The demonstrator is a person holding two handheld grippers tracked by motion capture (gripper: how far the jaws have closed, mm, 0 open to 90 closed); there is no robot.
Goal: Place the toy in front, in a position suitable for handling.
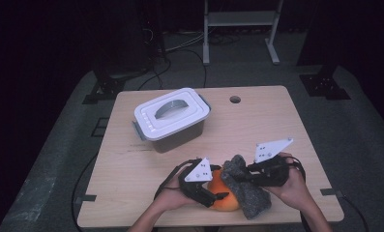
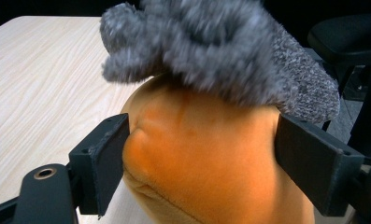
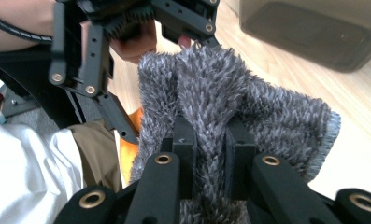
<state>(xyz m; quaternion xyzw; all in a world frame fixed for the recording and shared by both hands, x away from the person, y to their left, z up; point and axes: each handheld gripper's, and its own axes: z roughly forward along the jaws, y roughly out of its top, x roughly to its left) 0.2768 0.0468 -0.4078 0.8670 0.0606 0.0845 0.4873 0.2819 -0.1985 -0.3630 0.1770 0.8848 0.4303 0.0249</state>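
A rounded orange plush toy [image 1: 224,194] is set at the counter's [image 1: 257,121] near edge, and a fuzzy grey knitted cloth [image 1: 245,186] is draped over its top and right side.

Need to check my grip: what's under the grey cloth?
An orange plush, held by the left tool, lies under the cloth, which the right tool pinches. The plush's covered top can't be seen.

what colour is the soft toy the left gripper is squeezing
Orange. The soft toy shows best in the left gripper view, between the left gripper fingers.
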